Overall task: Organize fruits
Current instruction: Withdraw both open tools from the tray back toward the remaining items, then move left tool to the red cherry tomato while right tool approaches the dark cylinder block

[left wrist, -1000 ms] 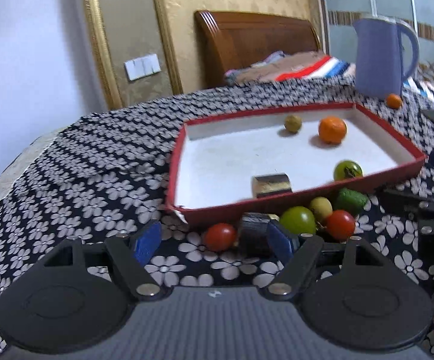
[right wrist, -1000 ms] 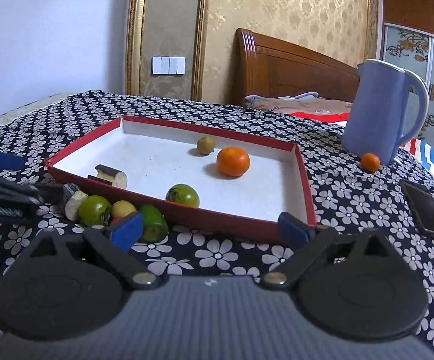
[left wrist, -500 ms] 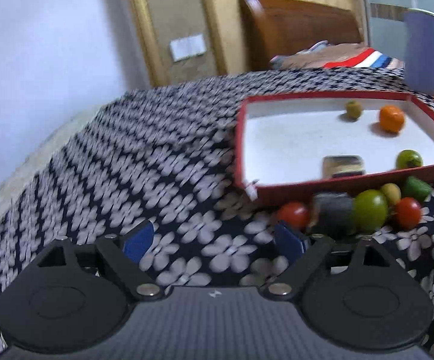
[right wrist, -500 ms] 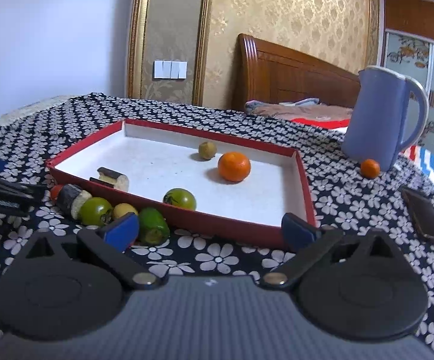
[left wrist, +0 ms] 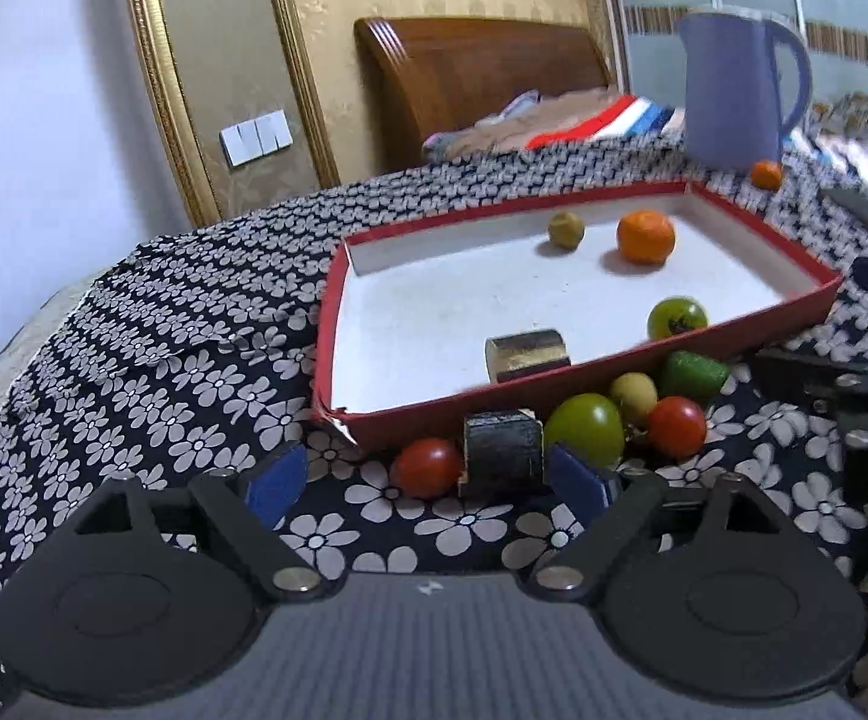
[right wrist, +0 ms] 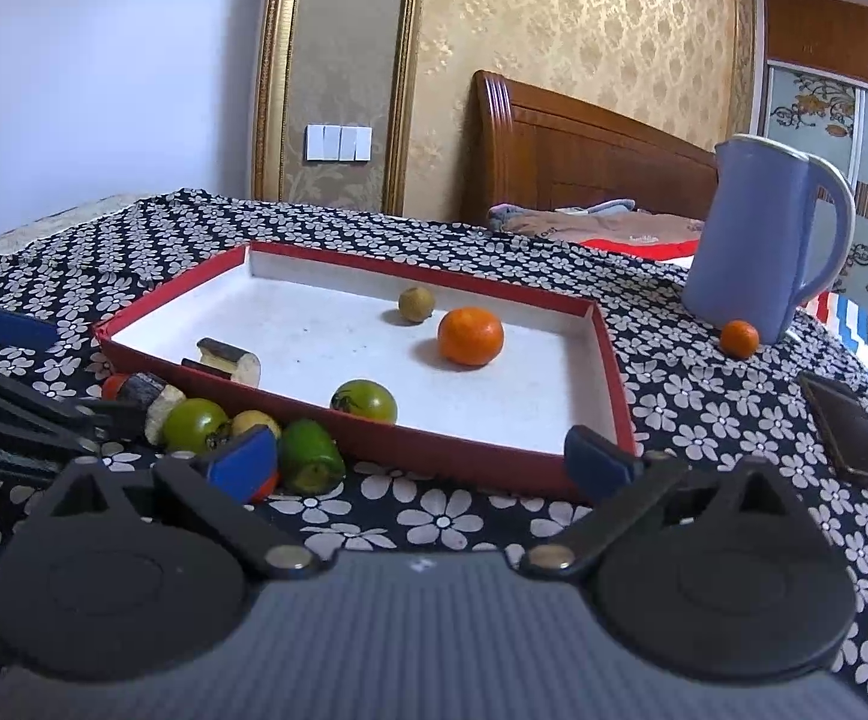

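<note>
A red tray (left wrist: pixel 583 378) with a white floor holds an orange (left wrist: pixel 645 236), a small olive fruit (left wrist: pixel 565 230), a green tomato (left wrist: pixel 676 318) and a dark cylinder piece (left wrist: pixel 526 354). In front of its near wall lie a red tomato (left wrist: pixel 426 467), a dark cylinder (left wrist: pixel 502 447), a big green tomato (left wrist: pixel 585 429), a yellow fruit (left wrist: pixel 633 393), another red tomato (left wrist: pixel 676 426) and a green piece (left wrist: pixel 694 373). My left gripper (left wrist: pixel 428 483) is open, with the first red tomato and the cylinder just ahead between its fingertips. My right gripper (right wrist: pixel 420 462) is open before the tray (right wrist: pixel 493 468), holding nothing.
A blue kettle (right wrist: pixel 757 240) stands at the back right with a small orange (right wrist: pixel 739 338) at its foot. A dark phone (right wrist: pixel 850 432) lies right of the tray. The flowered cloth covers the table; a bed headboard (right wrist: pixel 583 150) is behind.
The left gripper's jaws stand wider than a second ago. Its view swung left, then came back onto the fruit in front of the tray. The right gripper has stayed put.
</note>
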Motion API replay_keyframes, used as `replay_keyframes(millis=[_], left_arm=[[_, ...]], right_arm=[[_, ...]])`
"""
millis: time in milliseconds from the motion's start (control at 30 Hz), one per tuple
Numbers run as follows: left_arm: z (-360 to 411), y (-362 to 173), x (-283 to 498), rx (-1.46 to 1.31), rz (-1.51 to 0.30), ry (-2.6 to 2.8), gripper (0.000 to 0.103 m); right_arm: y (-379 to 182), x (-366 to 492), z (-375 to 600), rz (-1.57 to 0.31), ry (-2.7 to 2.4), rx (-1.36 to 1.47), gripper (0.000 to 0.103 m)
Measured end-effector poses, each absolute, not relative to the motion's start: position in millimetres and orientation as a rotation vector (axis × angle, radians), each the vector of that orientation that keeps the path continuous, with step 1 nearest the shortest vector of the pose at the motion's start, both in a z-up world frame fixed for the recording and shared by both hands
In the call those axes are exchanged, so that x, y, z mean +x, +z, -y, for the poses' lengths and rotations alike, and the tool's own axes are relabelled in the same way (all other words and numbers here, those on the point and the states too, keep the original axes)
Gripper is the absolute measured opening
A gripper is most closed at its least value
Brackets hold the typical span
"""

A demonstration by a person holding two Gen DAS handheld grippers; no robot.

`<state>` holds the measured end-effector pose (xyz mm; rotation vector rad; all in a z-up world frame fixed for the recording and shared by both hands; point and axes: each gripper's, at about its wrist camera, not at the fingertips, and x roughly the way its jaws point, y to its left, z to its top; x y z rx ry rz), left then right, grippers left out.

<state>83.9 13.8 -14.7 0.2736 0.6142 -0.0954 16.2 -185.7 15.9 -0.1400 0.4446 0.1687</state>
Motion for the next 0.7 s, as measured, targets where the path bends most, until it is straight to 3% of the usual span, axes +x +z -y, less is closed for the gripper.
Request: replay_keyframes(millis=[267, 700], left_arm=[[-18.8, -24.4, 104.7, 0.239, -0.692, 0.018, 0.090], [-71.7, -5.4, 59.7, 0.201, -0.599, 0.038, 0.088]], right_arm=[[14.9, 17.2, 185.6, -0.456, 0.177, -0.141, 0.103], [20.3, 16.9, 183.6, -0.457, 0.190, -0.115, 0.103]])
